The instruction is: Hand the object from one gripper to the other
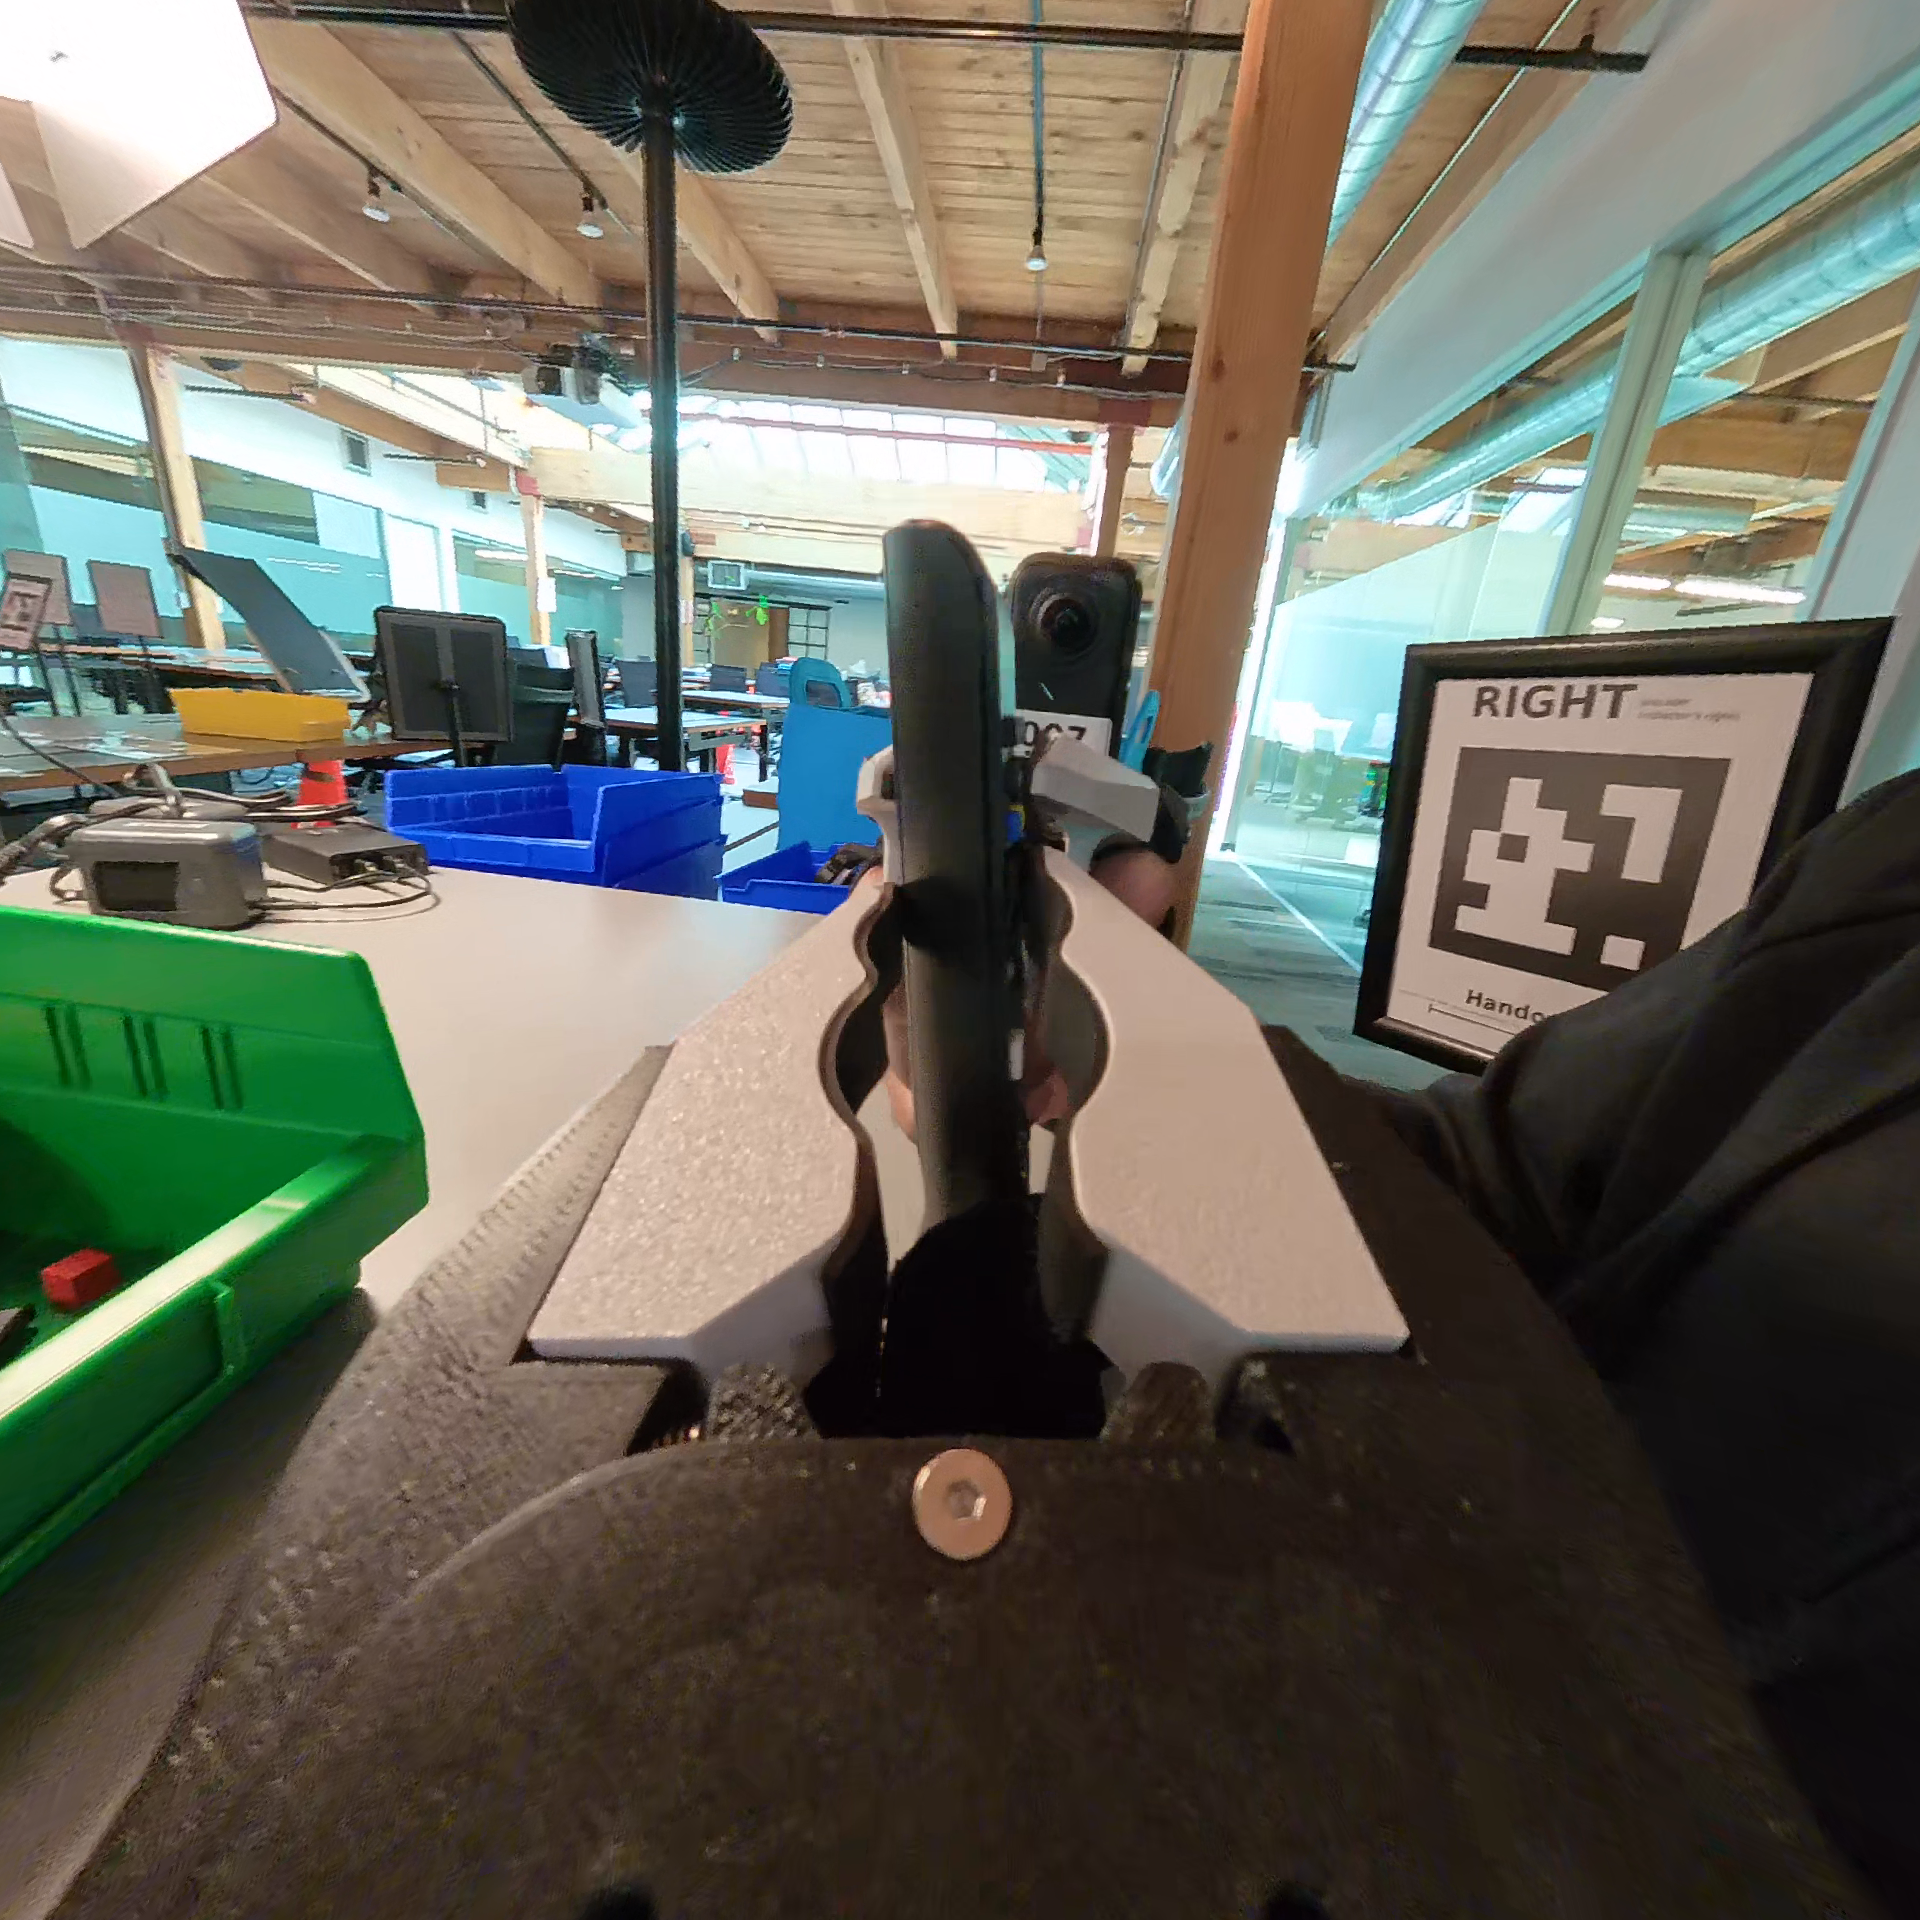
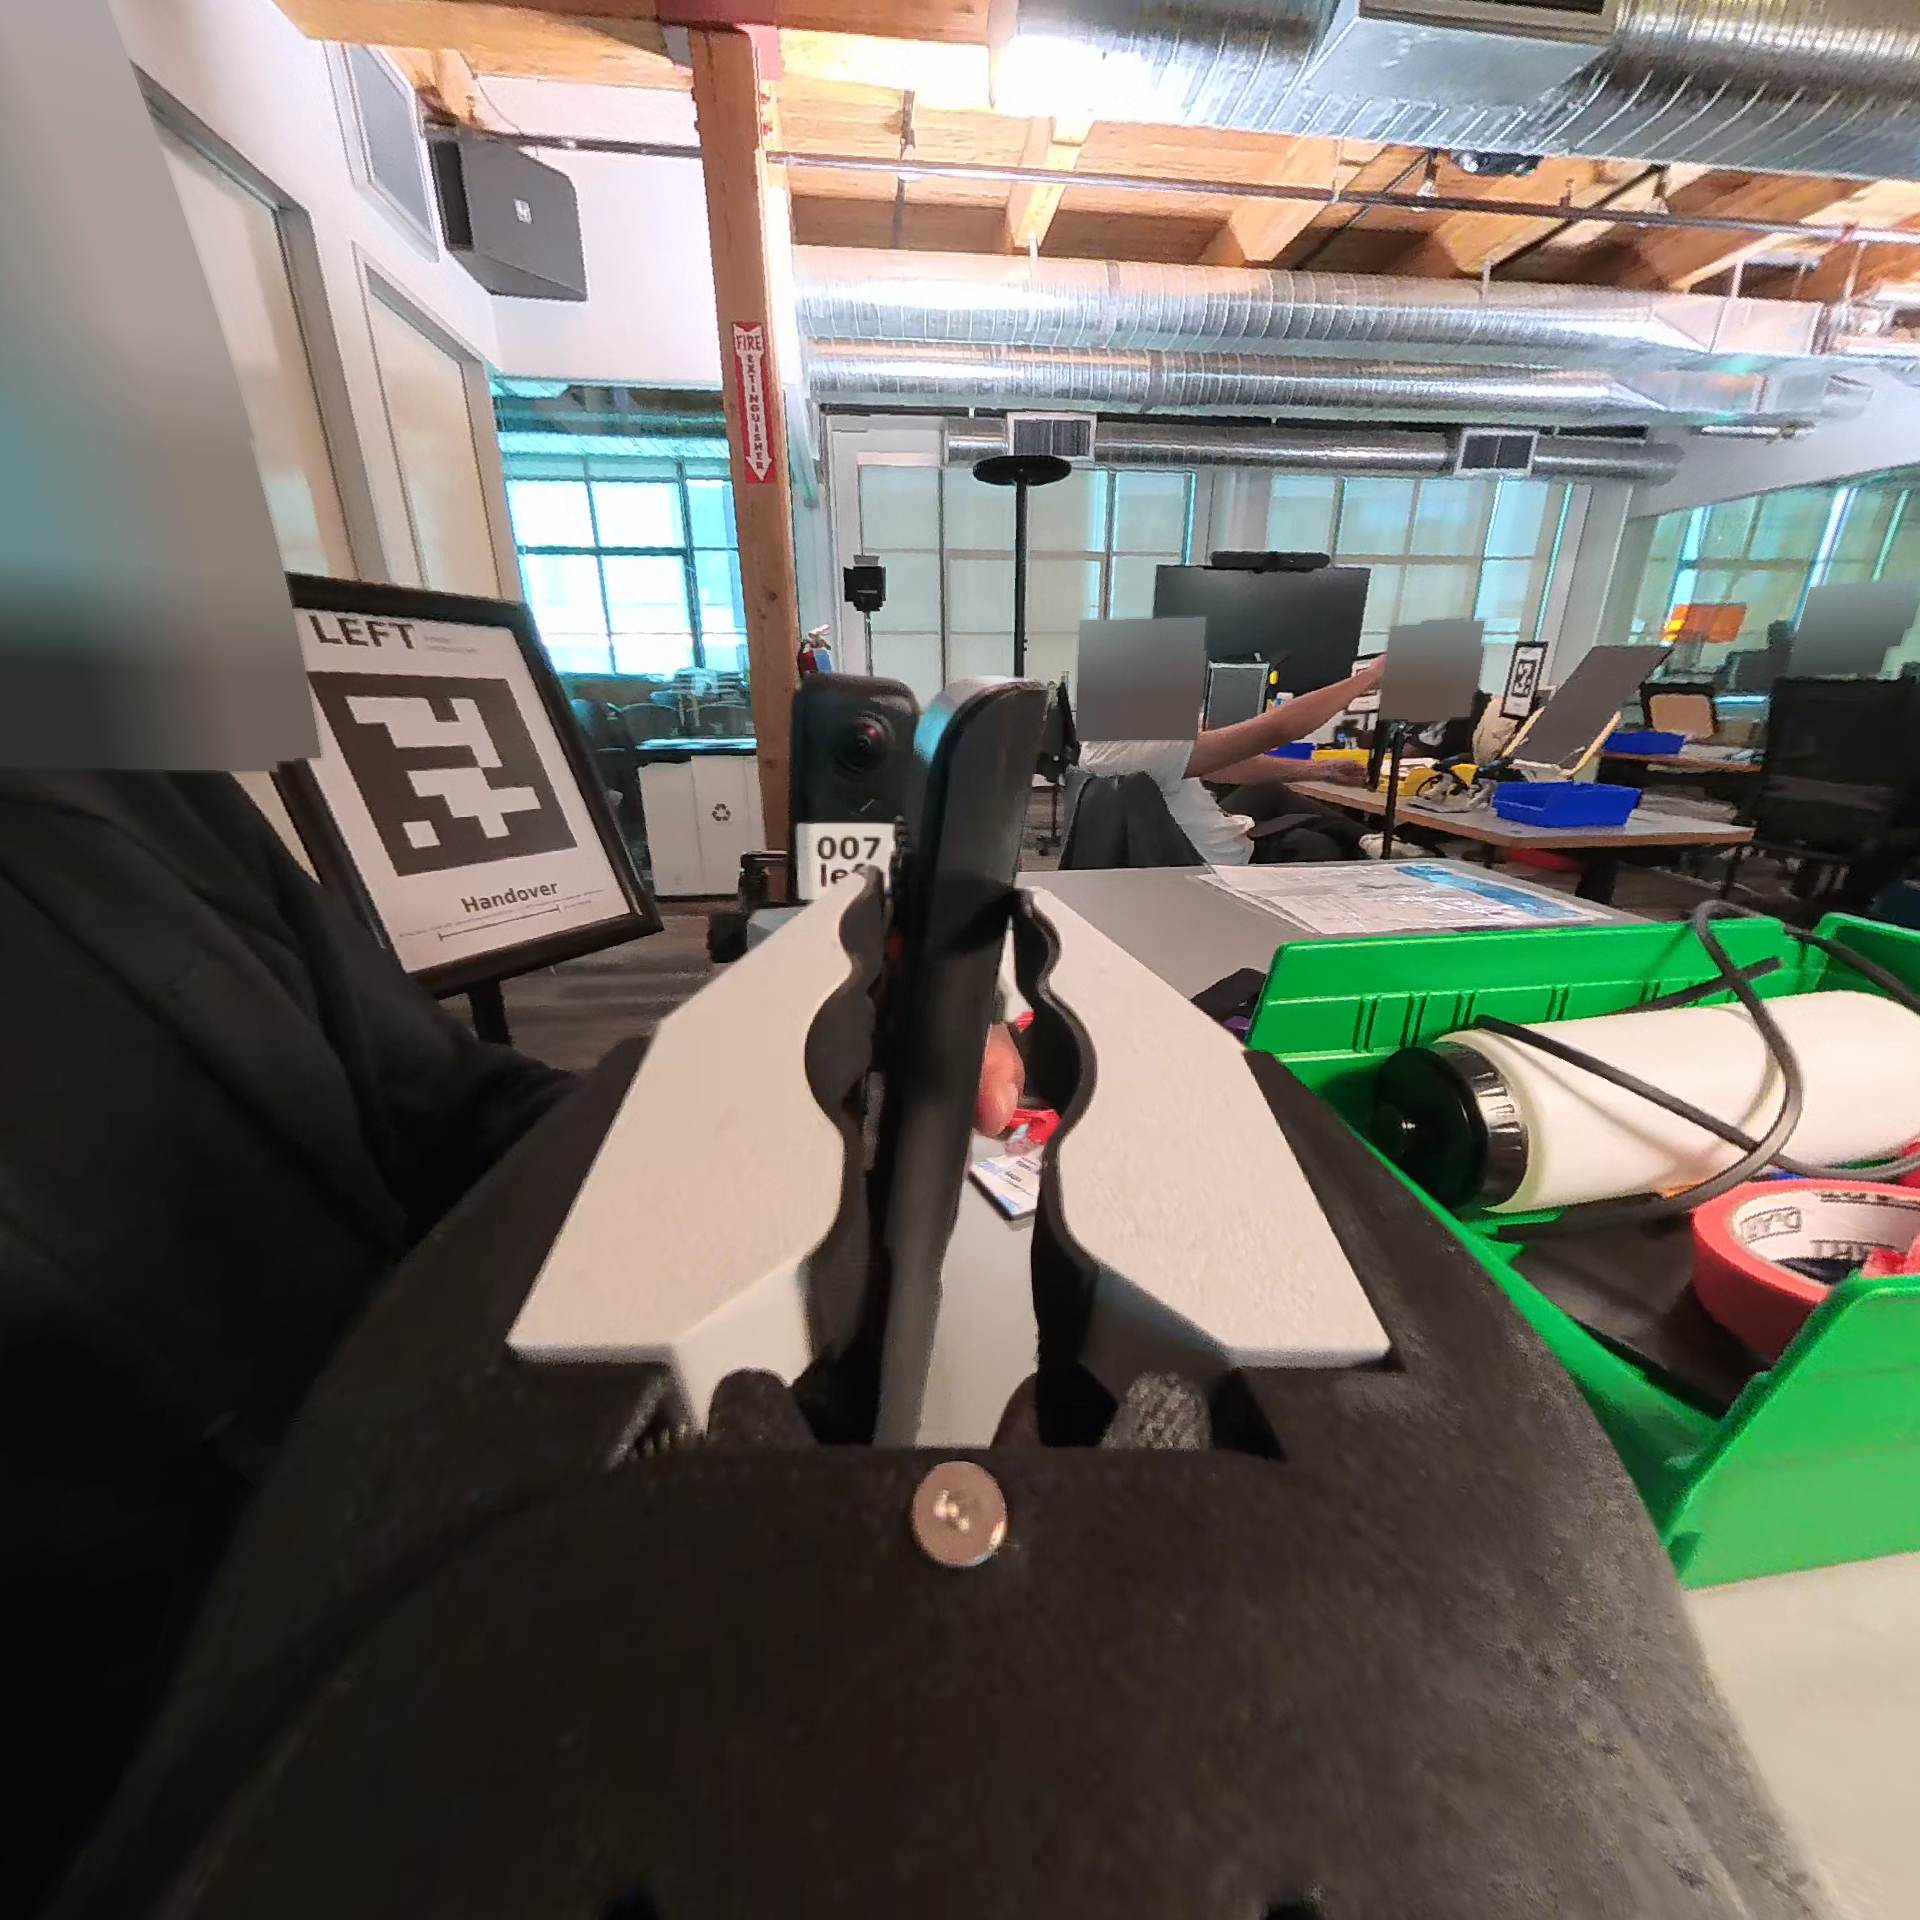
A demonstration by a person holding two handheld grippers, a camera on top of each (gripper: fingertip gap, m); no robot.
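A slim black remote-like object (image 1: pixel 940 748) stands upright, edge-on, between the white fingers of my left gripper (image 1: pixel 961 914), which is shut on its lower part. The right gripper (image 1: pixel 966 790) faces it from the far side, its fingers flanking the same object. In the right wrist view the object (image 2: pixel 971 831) sits between the fingers of my right gripper (image 2: pixel 951 914), which close on it at the tips. The left gripper's camera body (image 2: pixel 852 748) shows just behind. Both grippers hold the object above the grey table (image 1: pixel 540 997).
A green bin (image 1: pixel 156 1039) with a red block (image 1: pixel 78 1276) sits left. Another green bin (image 2: pixel 1455 987) holds a white bottle (image 2: pixel 1662 1091), red tape roll (image 2: pixel 1808 1247) and cable. Framed marker signs (image 1: pixel 1590 831) (image 2: pixel 447 779) stand nearby. Blue bins (image 1: pixel 561 821) lie beyond; people sit far off. The grippers are tip to tip, or close to it.
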